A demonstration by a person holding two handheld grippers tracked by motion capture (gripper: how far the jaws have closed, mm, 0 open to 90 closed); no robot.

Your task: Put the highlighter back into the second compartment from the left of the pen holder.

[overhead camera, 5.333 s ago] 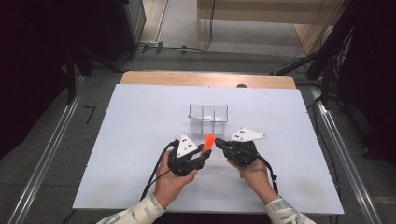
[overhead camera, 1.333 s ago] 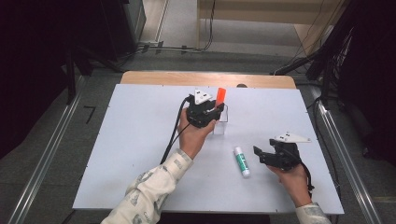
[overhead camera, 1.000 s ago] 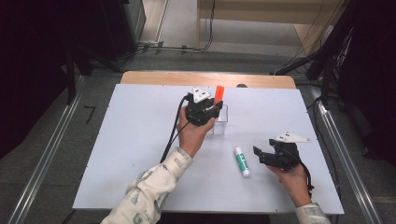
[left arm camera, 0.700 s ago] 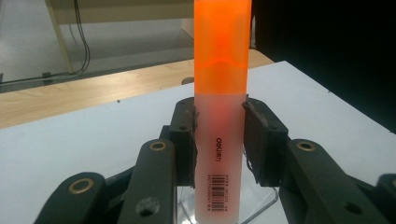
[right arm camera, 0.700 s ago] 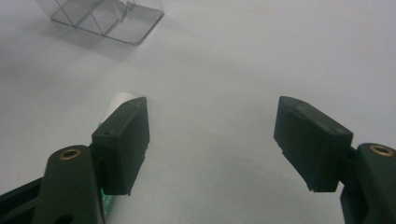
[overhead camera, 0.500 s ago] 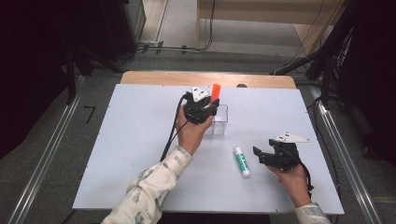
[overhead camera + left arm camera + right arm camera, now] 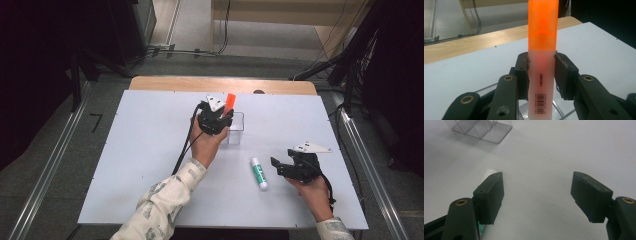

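The white table (image 7: pixel 125 165) carries everything, and the clear plastic organizer (image 7: pixel 237 131) standing on it serves as the landmark. At the organizer's left side, just above its rim, the left gripper (image 7: pixel 220 119) pinches an orange highlighter (image 7: pixel 229 102) between its jaws, gripping the pale barrel so that the orange cap points up; in the left gripper view the highlighter (image 7: pixel 541 55) stands upright with the organizer's clear walls below it. Well right of the organizer and nearer the person, the right gripper (image 7: pixel 278 166) rests with its jaws spread wide, holding nothing. Between that gripper and the organizer lies a white and green glue stick (image 7: pixel 258 172), flat on the table, just beside the right gripper's jaw.
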